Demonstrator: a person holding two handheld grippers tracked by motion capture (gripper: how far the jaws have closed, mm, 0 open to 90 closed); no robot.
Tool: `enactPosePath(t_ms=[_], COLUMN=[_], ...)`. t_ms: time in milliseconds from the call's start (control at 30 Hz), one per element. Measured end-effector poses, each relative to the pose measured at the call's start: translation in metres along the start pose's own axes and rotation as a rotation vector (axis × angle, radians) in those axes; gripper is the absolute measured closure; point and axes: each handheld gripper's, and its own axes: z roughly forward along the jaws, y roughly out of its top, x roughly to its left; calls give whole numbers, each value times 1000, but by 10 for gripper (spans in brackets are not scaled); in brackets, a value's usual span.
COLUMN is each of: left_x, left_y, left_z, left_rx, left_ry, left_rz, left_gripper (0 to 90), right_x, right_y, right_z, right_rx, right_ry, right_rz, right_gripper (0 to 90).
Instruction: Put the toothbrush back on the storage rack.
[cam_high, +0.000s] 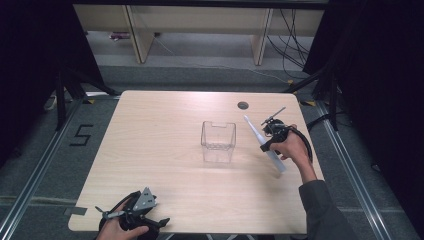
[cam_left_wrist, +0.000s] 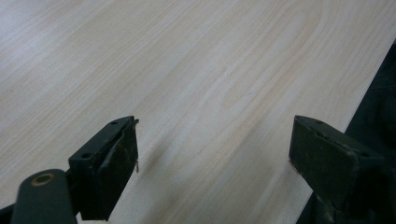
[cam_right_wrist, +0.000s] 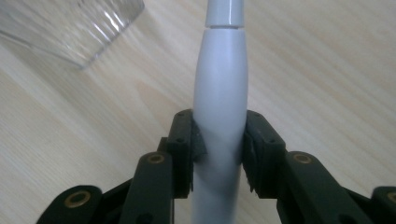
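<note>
A clear, square plastic container (cam_high: 218, 141) stands upright in the middle of the light wooden table (cam_high: 160, 165). To its right, my right gripper (cam_high: 268, 142) is shut on a long white toothbrush-like handle (cam_high: 253, 130), which slants up and away toward the container's far right corner. In the right gripper view the jaws clamp the handle (cam_right_wrist: 220, 79) at its thick middle, the gripper (cam_right_wrist: 219, 128) hovers over the table, and the container's corner (cam_right_wrist: 70, 28) shows at the upper left. My left gripper (cam_high: 150, 220) rests at the table's near left edge. In its own view that gripper (cam_left_wrist: 215, 123) is open with nothing in it.
A small round cable hole (cam_high: 243, 105) sits in the table near its far edge. Beyond the table are shelf legs (cam_high: 140, 45) and loose cables (cam_high: 292, 50) on the floor. The table's edge (cam_left_wrist: 355, 116) runs close by the left gripper's right jaw.
</note>
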Motion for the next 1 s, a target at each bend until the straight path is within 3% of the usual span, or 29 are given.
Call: enactPosePath(t_ms=[200,233,267,367,433,467,567,633,667,700,733,800,867,933,967,1000], left_x=[-1,0,0,0,0,0,0,0,1,1,1,1,1,1,1,1], left_y=[0,0,0,0,0,0,0,1,1,1,0,0,0,0,0,0], left_z=[0,0,0,0,-1,-1,0,-2,-2,-2,-2,-2,-2,-1,-1,-1], left_rx=[-2,-3,-3,-6,-9,-9,-12,-16,-18,-17,-16,-16,-17,-16,-13,-12], left_ry=[-3,-1,-1,-2,1,1,5,6,8,9,9,8,6,7,6,6], left_rz=[-18,0,0,-1,-1,-1,-16,-7,-8,-8,-9,-9,-8,-9,-7,-8], left_gripper=[150,150,150,150,150,150,150,150,150,150,150,150,150,149,150,150], right_x=[-3,-3,-3,-6,-4,-5,-4,-6,-4,-3,-4,1,1,6,5,5], right_y=[-2,-3,-3,-4,-7,-7,-7,-8,-8,-8,-8,-9,-10,-10,-9,-9], right_z=[-13,-18,-18,-23,-28,-31,-32,-32,-35,-35,-32,-37,-38,-40,-40,-40], right_rx=[-108,-157,-157,-248,-334,-340,-367,-404,-416,-421,-460,-424,-449,-455,-508,-508], right_ry=[20,24,24,36,42,40,39,10,28,40,22,47,43,60,46,46], right_rz=[4,17,17,-2,28,15,38,3,36,42,24,73,55,88,47,47], right_gripper=[666,665,665,665,666,665,665,665,665,665,666,665,665,665,666,666])
